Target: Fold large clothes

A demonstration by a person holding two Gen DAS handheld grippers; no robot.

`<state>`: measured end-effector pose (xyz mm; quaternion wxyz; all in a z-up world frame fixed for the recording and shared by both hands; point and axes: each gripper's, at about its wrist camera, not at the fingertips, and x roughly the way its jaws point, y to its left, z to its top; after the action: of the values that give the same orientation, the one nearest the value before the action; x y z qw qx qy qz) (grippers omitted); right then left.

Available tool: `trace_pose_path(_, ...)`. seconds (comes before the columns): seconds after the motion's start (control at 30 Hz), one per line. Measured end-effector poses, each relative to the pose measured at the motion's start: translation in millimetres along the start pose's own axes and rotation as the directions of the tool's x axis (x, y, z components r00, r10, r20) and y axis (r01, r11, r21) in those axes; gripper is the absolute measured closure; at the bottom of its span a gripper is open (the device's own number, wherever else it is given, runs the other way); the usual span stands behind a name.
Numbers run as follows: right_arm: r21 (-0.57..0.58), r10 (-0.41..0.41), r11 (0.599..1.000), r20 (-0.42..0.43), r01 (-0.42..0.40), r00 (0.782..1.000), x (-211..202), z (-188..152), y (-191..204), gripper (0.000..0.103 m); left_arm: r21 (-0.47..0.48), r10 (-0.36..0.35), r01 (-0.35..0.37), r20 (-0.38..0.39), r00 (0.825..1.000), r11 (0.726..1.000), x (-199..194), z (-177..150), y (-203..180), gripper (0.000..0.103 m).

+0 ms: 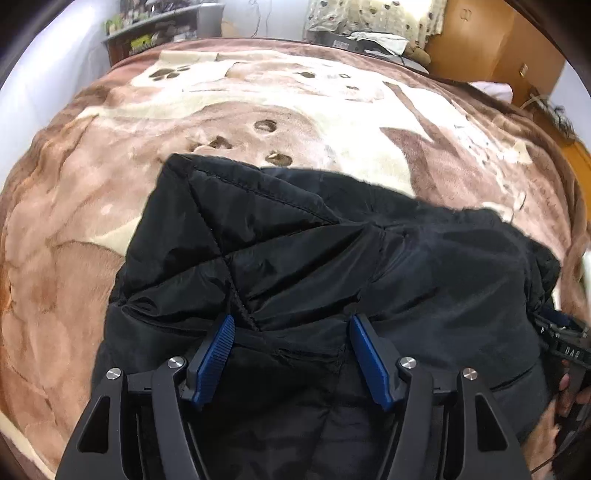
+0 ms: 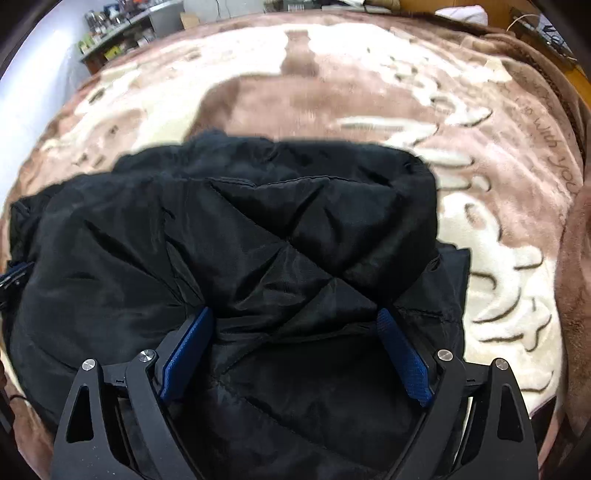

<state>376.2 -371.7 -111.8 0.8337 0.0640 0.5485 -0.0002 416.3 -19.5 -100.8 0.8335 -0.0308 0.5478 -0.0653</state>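
black quilted jacket [image 1: 303,258] lies bunched on a brown and cream plush blanket [image 1: 74,206] that covers the bed, on the near part of it, with bare blanket beyond and to both sides. diamond stitching shows on the top layer, a stitched hem edge runs along the far side of the bundle.

left gripper [image 1: 291,325]: pointed steeply down at the near left part of the jacket. jaws stand moderately apart, blue pads [image 1: 221,339] either side of a raised fold of quilted fabric. tips look to rest on or in the cloth, but whether the pads press the fold i cannot tell; there is visible slack between them.

right gripper [image 2: 295,317]: also pointed steeply down, on the near right part of the jacket. jaws wide, blue pads [image 2: 400,343] flanking a puffed fold where two stitch lines cross. the fabric fills the gap loosely; no clear pinch.

in the left wrist view the other gripper and part of a hand [image 1: 569,387] show at the far right edge, close beside the jacket's right end. in the right wrist view a bit of blue and black hardware peeks in at the left edge by the jacket.

background: cluttered shelf [image 1: 159,29] at far left, wooden cabinet [image 1: 491,40] at far right, spotted cloth [image 1: 373,14] beyond the bed.
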Motion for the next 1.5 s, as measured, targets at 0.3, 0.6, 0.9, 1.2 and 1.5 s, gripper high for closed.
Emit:
trace_pose_path(0.3,-0.036,0.024,0.999,0.114,-0.020,0.993,-69,-53,-19,0.014,0.080,0.105,-0.112,0.085,0.991,0.991,-49,-27,25,0.037)
trace_pose_path(0.6,-0.019,-0.001,1.000,0.011,0.001,1.000,-7,-77,-20,0.012,0.015,0.123,-0.124,0.022,0.992,0.992,-12,-47,51,0.015)
trace_pose_path(0.9,0.035,0.057,0.998,0.081,-0.060,0.995,-52,-82,-37,0.011,-0.015,0.061,-0.060,0.042,0.997,0.998,-28,-47,68,0.011)
trace_pose_path(1.2,0.253,0.192,0.941,0.151,-0.226,0.970,-77,-111,-124,0.010,-0.175,-0.181,0.190,0.064,0.981,0.966,-52,-67,144,0.011)
trace_pose_path(1.5,0.296,0.379,0.863,0.157,-0.409,0.912,-34,-108,-138,0.010,-0.198,-0.453,0.443,-0.002,0.892,0.874,-20,-78,157,0.011)
